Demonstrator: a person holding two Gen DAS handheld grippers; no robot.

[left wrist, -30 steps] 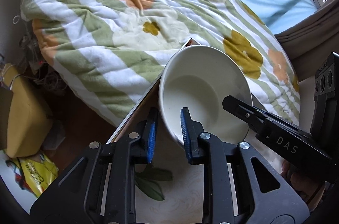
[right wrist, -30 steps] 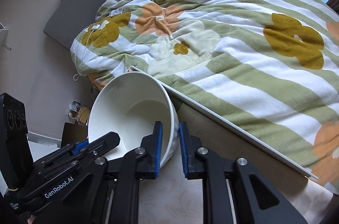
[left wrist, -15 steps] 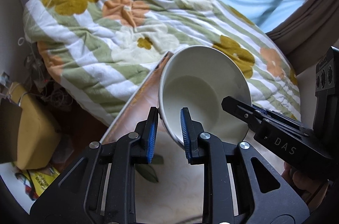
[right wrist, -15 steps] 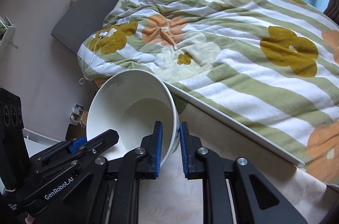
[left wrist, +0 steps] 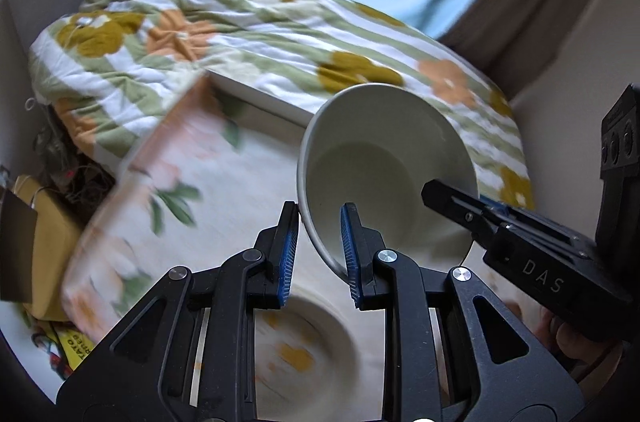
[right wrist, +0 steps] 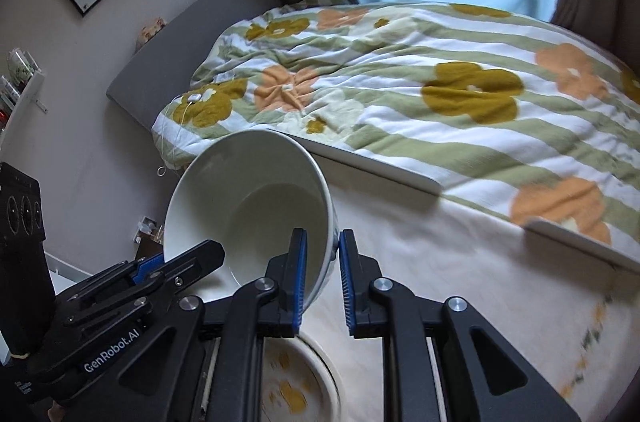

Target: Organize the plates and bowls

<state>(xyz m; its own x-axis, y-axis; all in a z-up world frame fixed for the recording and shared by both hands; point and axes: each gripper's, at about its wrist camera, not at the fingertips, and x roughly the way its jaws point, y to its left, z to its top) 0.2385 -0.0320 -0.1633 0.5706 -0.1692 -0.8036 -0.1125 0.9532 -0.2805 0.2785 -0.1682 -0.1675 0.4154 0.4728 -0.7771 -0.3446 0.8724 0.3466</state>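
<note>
A plain white bowl (left wrist: pixel 384 158) hangs tilted above the table, held by both grippers at opposite sides of its rim. My left gripper (left wrist: pixel 319 254) is shut on its near rim, and the right gripper's fingers (left wrist: pixel 448 198) reach in from the right. In the right wrist view the bowl (right wrist: pixel 248 198) is clamped by my right gripper (right wrist: pixel 323 280), with the left gripper (right wrist: pixel 176 262) at its lower left. Below them a plate with yellow flowers (left wrist: pixel 312 342) lies on the table; it also shows in the right wrist view (right wrist: pixel 296 382).
The table has a cream floral cloth (left wrist: pixel 192 182) and a white edge (right wrist: pixel 380 170). Behind it lies a bed with a green-striped flowered quilt (right wrist: pixel 440 94). A yellow bag (left wrist: pixel 48 242) and clutter sit on the floor at the left.
Both grippers have lifted the bowl up and drawn it back over the table. The flowered plate has come into view beneath them.
</note>
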